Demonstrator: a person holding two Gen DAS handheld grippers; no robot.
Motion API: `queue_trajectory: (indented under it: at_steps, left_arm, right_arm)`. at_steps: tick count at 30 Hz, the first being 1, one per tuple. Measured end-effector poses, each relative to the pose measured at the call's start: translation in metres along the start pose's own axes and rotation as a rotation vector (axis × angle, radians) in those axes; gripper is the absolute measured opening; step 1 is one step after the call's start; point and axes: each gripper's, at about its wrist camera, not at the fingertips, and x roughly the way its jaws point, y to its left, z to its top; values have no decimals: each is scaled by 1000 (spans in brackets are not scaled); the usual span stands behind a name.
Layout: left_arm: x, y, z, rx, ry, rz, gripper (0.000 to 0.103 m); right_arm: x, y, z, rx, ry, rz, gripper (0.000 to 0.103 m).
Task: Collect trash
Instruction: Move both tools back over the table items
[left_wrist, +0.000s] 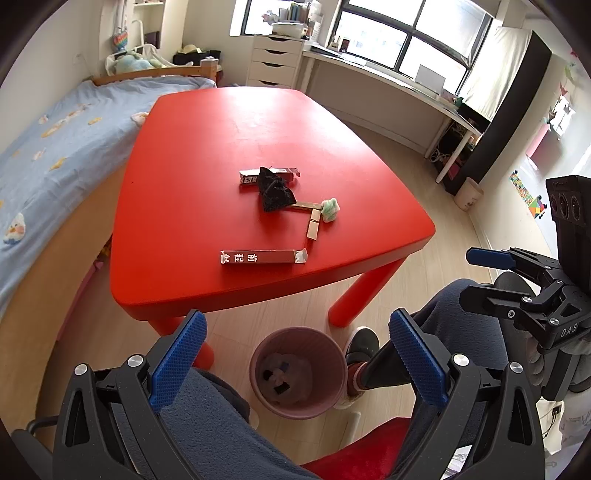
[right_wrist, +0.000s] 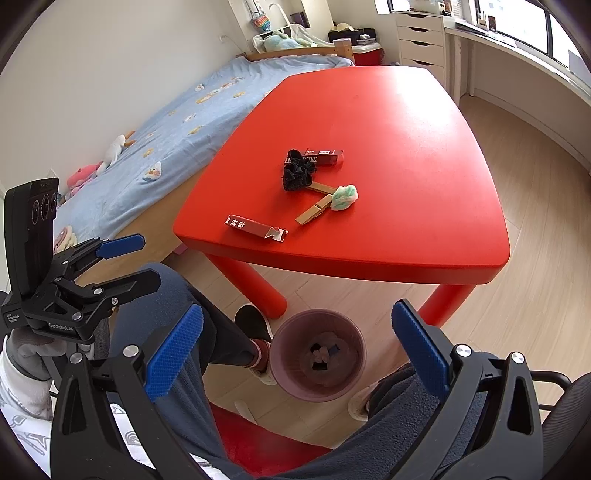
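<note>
My left gripper (left_wrist: 297, 360) stands wide apart with nothing between its blue pads (left_wrist: 179, 360), and my right gripper (right_wrist: 297, 356) is spread just as wide and just as empty. I hold both above my knees, side by side and tilted down, over the pink bin (left_wrist: 298, 371) that stands on the floor between my feet, just this side of the red table (left_wrist: 229, 122). A few scraps already lie in the bin's bottom. The rest of the trash is on the table: a long dark red box (left_wrist: 263, 256) nearest the front edge, a folded strip of cardboard (left_wrist: 313, 225) behind it, a green and white wad (left_wrist: 330, 209) touching the strip's right side, then a crumpled black piece (left_wrist: 273, 192) lying partly on a second red box (left_wrist: 269, 176). A bed (left_wrist: 55, 140) with a blue cover runs along the table's left.
</note>
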Motion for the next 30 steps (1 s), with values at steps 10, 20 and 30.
queue_trajectory:
  at_steps: [10,20,30]
  left_arm:
    - [3,6,9,3,-1,12,95]
    - [13,13,30,24,-1,21,95]
    - [46,17,47,42,71,25,95]
  right_arm:
    - [0,-7,9,15,-9,2,100]
    - [7,-16,46,-7,-26,-33,100]
    - [51,-29,90,-19,33,-63,100]
